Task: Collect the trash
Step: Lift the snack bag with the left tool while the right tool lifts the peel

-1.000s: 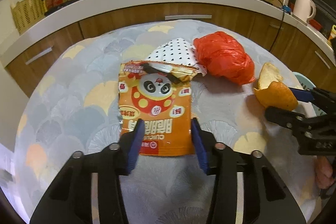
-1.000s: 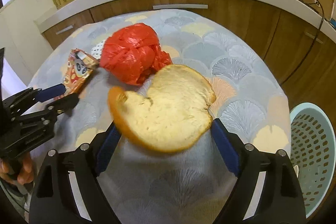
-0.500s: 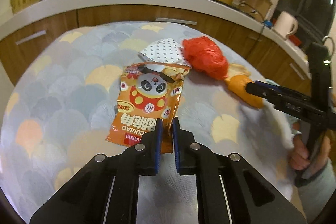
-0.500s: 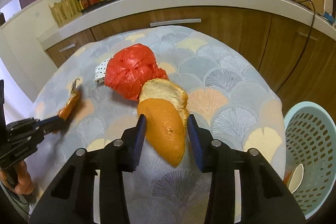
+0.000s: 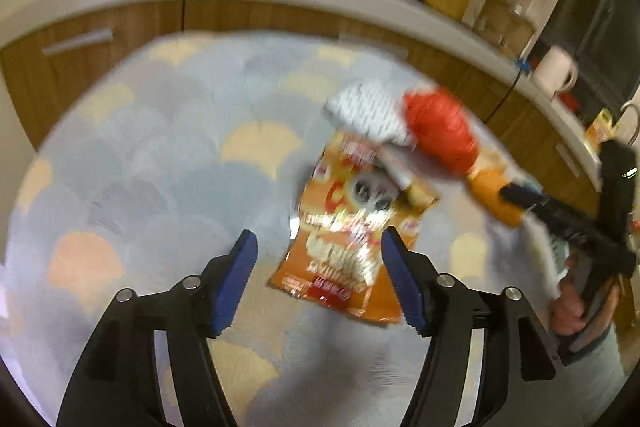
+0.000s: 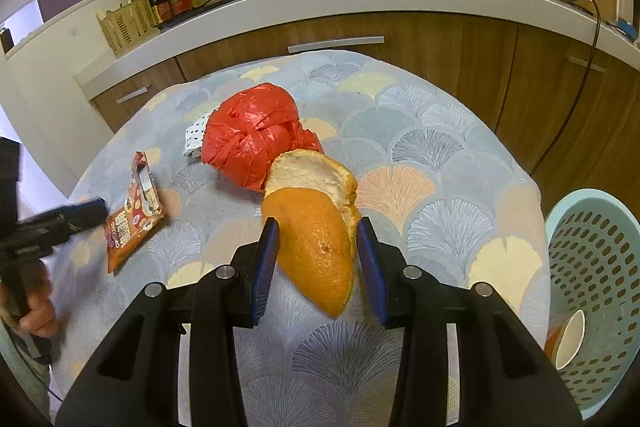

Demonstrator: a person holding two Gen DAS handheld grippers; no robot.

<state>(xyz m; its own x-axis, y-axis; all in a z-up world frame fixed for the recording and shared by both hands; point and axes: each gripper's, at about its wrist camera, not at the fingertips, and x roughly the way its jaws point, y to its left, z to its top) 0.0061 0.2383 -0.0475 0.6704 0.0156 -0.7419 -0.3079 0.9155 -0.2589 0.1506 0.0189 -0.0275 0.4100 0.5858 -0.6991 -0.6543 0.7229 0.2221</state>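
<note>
Peel (image 6: 316, 243) sits clamped in my right gripper (image 6: 318, 255) above the table (image 6: 440, 131); next I carry it to the basket (image 6: 592, 267). My left gripper (image 5: 320, 275) has just been opening, wrapper (image 5: 348, 247) loose between its jaws.

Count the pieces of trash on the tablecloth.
4: an orange peel between the right gripper's pads, a red plastic bag behind it, a dotted paper tucked behind the bag, and a snack packet at left. More may be hidden.

An orange peel (image 6: 316, 227) sits curled up right beside the knotted red plastic bag (image 6: 250, 139). The orange snack packet (image 6: 132, 219) lies flat, left of the bag.
</note>
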